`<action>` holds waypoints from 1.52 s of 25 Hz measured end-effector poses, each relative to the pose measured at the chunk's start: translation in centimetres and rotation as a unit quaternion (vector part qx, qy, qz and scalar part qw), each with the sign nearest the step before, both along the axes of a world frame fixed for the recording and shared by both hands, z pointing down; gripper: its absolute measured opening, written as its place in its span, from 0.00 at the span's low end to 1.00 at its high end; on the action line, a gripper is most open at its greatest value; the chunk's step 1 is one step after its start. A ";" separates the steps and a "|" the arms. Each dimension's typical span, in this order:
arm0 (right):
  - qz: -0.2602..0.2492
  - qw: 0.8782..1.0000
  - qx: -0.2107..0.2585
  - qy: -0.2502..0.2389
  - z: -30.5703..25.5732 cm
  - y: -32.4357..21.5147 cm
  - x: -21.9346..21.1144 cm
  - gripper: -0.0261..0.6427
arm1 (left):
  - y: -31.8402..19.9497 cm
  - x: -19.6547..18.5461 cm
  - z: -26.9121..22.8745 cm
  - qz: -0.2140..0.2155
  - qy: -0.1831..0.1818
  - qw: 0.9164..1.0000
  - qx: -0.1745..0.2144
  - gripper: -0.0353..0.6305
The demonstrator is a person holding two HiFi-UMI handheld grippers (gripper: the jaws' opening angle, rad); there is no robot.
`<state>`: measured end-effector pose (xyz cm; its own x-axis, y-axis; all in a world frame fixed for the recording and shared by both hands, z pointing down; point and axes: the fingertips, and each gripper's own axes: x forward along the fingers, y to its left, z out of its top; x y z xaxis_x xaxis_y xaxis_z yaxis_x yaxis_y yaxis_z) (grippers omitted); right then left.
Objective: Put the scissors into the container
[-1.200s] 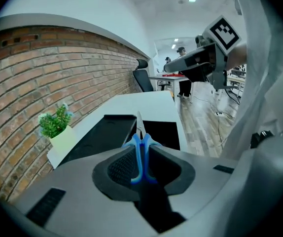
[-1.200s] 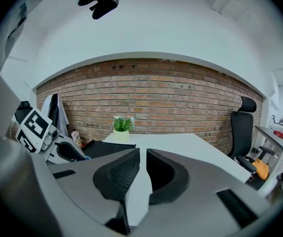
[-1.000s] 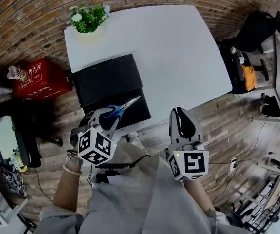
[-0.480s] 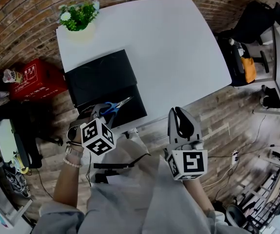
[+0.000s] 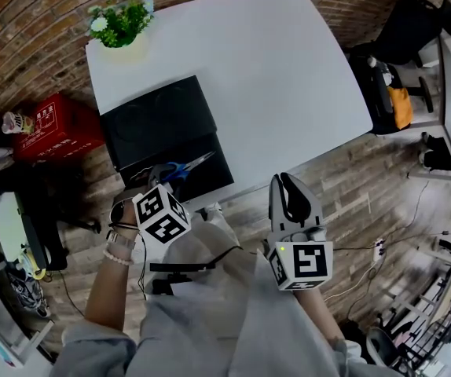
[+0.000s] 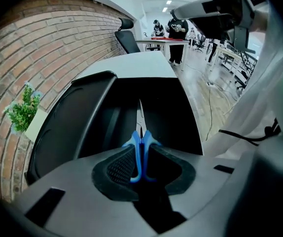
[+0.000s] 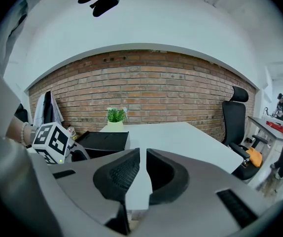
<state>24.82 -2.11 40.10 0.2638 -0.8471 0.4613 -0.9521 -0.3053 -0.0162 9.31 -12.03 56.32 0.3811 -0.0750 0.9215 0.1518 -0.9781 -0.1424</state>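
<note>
In the head view, the left hand-held gripper (image 5: 165, 177) is clenched on the blue handles of the scissors (image 5: 185, 166). Their blades aim toward 2 o'clock over the near half of the black container (image 5: 159, 120), which lies at 10 o'clock from the frame's centre on the white desk (image 5: 273, 77). Over the past second this gripper has sunk and tipped more steeply downward, so the scissors now hang lower over the opening. We judge the drop-in is close, with little left but lowering and letting go. The right hand-held gripper (image 5: 287, 181) waits at 5 o'clock, off the desk's edge and little changed. The marker cube (image 5: 161, 214) hides most of the left jaws here.

In the left gripper view, the pads pinch the handles flat and the blades run toward 12 o'clock into the dark cavity. We cannot tell whether the tips touch its floor, as the interior is too black to read for depth. The raised black panel at 9 o'clock may be a lid, though we cannot be sure.

In the right gripper view, the jaws are drawn to a thin slit with nothing between them and the desk showing through. The left cube sits at 9 o'clock, and the scissors are out of sight behind it.
</note>
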 end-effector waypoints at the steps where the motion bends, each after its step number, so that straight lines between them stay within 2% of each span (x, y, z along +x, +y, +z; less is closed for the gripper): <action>1: 0.000 1.000 0.000 -0.001 0.1 0.1 0.0 0.14 | 0.0 0.0 0.0 -0.001 0.000 1.000 -0.001 0.21; 5: -0.005 1.000 0.005 -0.004 0.1 0.1 -0.2 0.14 | -0.5 0.4 -0.5 -0.022 0.023 0.999 0.003 0.28; 12: -0.024 1.000 0.015 0.000 -0.7 -0.2 -1.1 0.14 | -1.1 1.0 -3.9 -0.071 0.089 0.993 0.002 0.29; 13: -0.027 0.999 0.017 0.001 -0.9 -0.2 -1.3 0.14 | -1.2 1.0 -4.5 -0.079 0.097 0.992 0.004 0.28; 16: -0.041 0.999 0.023 0.005 -1.6 -0.7 -2.0 0.14 | -2.0 0.7 -6.8 -0.113 0.135 0.984 0.020 0.15; 18: -0.052 0.998 0.030 0.008 -2.2 -1.1 -2.6 0.14 | -2.7 0.4 -8.6 -0.139 0.166 0.976 0.038 0.10; 22: -0.071 0.996 0.046 0.010 -3.6 -1.9 -3.9 0.14 | -3.6 -0.6 -11.8 -0.179 0.220 0.958 0.053 0.08; 27: -0.104 0.992 0.075 0.012 -5.9 -3.2 -5.8 0.14 | -4.8 -2.6 -16.5 -0.241 0.302 0.921 0.052 0.08; 34: -0.148 0.983 0.106 0.024 -8.6 -4.7 -8.3 0.14 | -5.3 -6.0 -22.4 -0.292 0.366 0.881 0.070 0.08; 38: -0.160 0.979 0.121 0.025 -9.7 -5.2 -9.2 0.14 | -5.1 -7.8 -25.5 -0.304 0.390 0.864 0.094 0.08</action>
<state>15.66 -7.34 30.43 -0.0163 -0.9728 0.2310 -0.9999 0.0165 -0.0011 1.48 -17.09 30.84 0.7176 -0.6014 0.3511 -0.5969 -0.7909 -0.1348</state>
